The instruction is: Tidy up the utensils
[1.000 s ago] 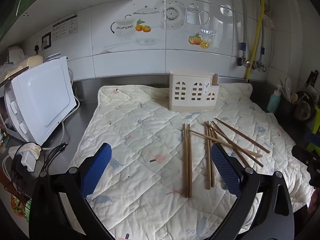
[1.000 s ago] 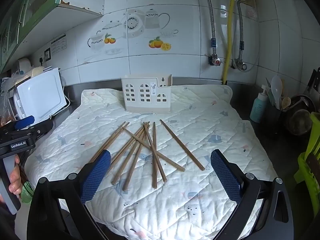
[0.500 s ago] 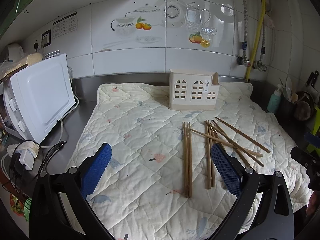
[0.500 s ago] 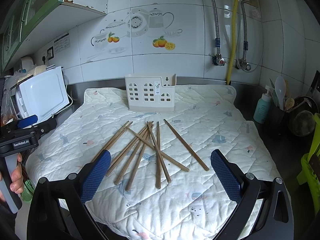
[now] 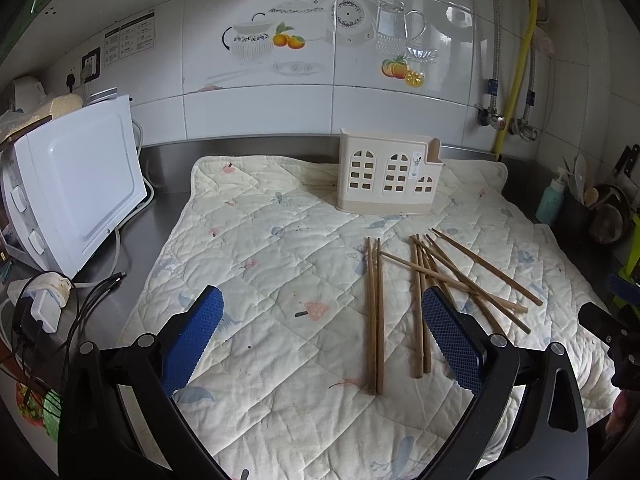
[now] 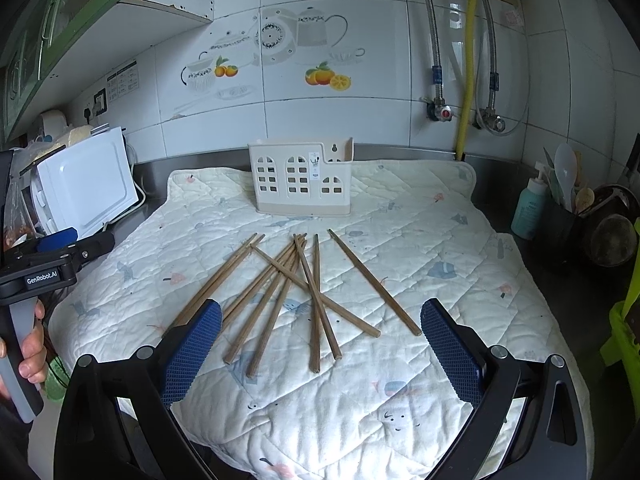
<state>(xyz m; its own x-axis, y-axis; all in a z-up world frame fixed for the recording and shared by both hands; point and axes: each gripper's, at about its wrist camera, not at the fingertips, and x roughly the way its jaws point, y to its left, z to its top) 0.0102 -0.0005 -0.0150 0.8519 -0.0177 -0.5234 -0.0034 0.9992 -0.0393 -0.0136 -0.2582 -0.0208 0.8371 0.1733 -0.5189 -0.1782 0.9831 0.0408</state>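
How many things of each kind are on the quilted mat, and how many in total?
Wooden chopsticks: 9 (they overlap, so one may be hidden)
Cream utensil holder: 1
Total on the quilted mat: 10

From here I can read one thing only — "GenRobot.AI", white letters on the black body of the left gripper (image 6: 44,276), at the left edge of the right wrist view. The wall notice (image 6: 122,83) at upper left and the small sticker on the utensil holder (image 6: 315,168) carry print — too small for me to read.
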